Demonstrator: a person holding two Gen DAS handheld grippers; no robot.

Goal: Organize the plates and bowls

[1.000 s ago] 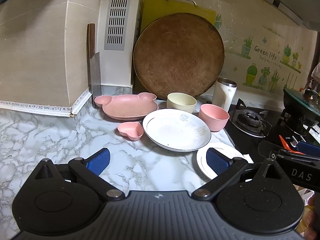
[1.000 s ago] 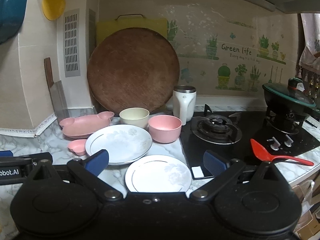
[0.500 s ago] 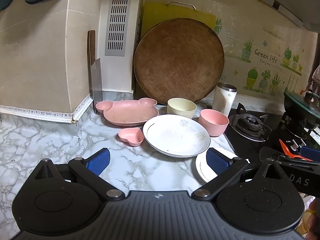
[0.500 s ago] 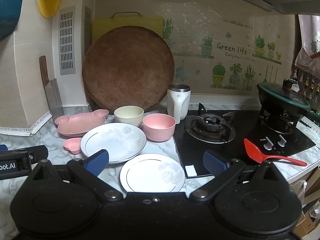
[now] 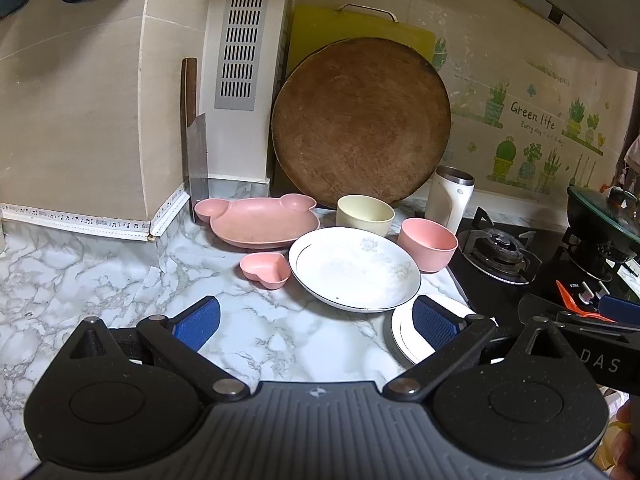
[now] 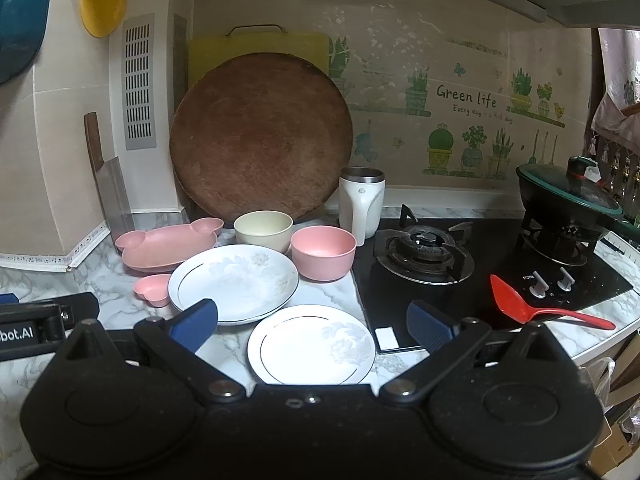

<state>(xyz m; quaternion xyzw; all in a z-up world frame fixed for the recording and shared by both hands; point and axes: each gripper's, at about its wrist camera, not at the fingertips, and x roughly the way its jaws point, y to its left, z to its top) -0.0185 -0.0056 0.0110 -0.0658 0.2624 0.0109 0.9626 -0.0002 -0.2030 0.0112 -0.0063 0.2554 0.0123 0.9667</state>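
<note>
Hovering above a marble-patterned countertop (image 5: 92,272), the left gripper (image 5: 316,320) has its blue-padded fingers spread wide and grasps nothing. The right gripper (image 6: 312,322) is likewise released, its fingers spread on either side of the small white plate (image 6: 312,345), which lies nearest the camera with a faint floral print.

Behind that plate sits a large white plate (image 6: 234,283) with a thin dark rim line. Touching or nearly touching its left edge is a small pink heart-shaped dish (image 6: 153,289). Farther back on the left lies a pink bear-shaped plate (image 6: 168,249) (two round ear sections at its ends). A cream bowl (image 6: 263,231) stands behind the large plate, and a pink bowl (image 6: 323,252) stands just to its right, beside the edge of a black gas hob (image 6: 460,276).

A round wooden chopping board (image 6: 260,140) leans upright against the wall, with a yellow cutting board (image 6: 256,48) behind it. A cleaver (image 6: 112,188) stands against the wall on the left. A white insulated mug (image 6: 361,206) stands near the burner, a red spatula (image 6: 540,312) lies on the hob's front edge, and a lidded dark pot (image 6: 568,196) sits on the far burner.
</note>
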